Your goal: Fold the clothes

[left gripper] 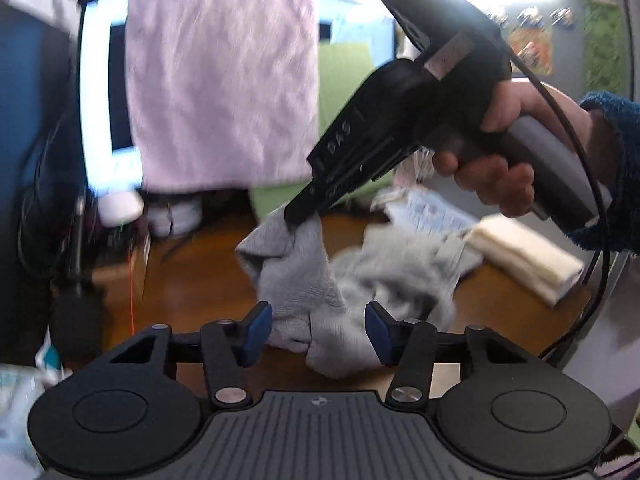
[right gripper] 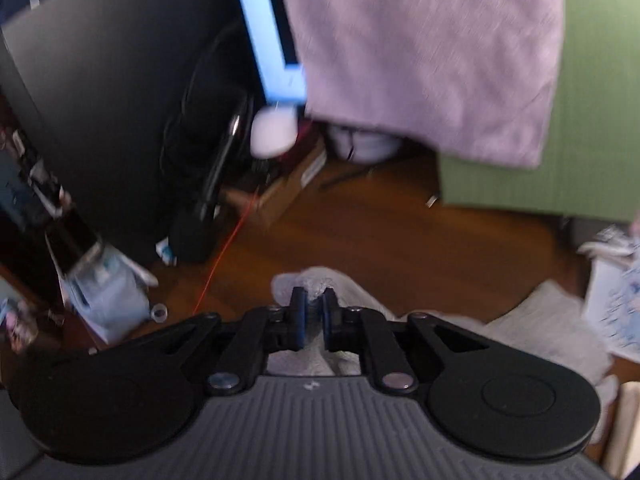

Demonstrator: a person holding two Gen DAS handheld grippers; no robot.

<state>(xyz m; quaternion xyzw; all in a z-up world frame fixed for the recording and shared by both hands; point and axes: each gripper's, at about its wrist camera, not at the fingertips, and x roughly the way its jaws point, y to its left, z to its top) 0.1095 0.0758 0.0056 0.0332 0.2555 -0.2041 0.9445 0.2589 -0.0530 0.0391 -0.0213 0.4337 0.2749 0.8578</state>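
Observation:
A crumpled grey garment (left gripper: 296,276) lies on the wooden table (left gripper: 208,280), with one corner pulled up into a peak. In the left wrist view my right gripper (left gripper: 300,216), held by a hand (left gripper: 500,168) in a blue sleeve, pinches that peak. The right wrist view shows its blue pads (right gripper: 298,316) almost together with the grey garment (right gripper: 288,280) bunched at their tips. My left gripper (left gripper: 318,332) is low at the near side. Its pads (left gripper: 256,332) stand well apart, with hanging grey cloth in the gap and no visible pinch.
A pink towel (left gripper: 220,80) hangs at the back over a lit monitor (left gripper: 96,100). A folded cream towel (left gripper: 524,256) lies at the right. A green cushion (right gripper: 580,140), papers, a box, black cables and an orange cord (left gripper: 132,280) crowd the table's far and left sides.

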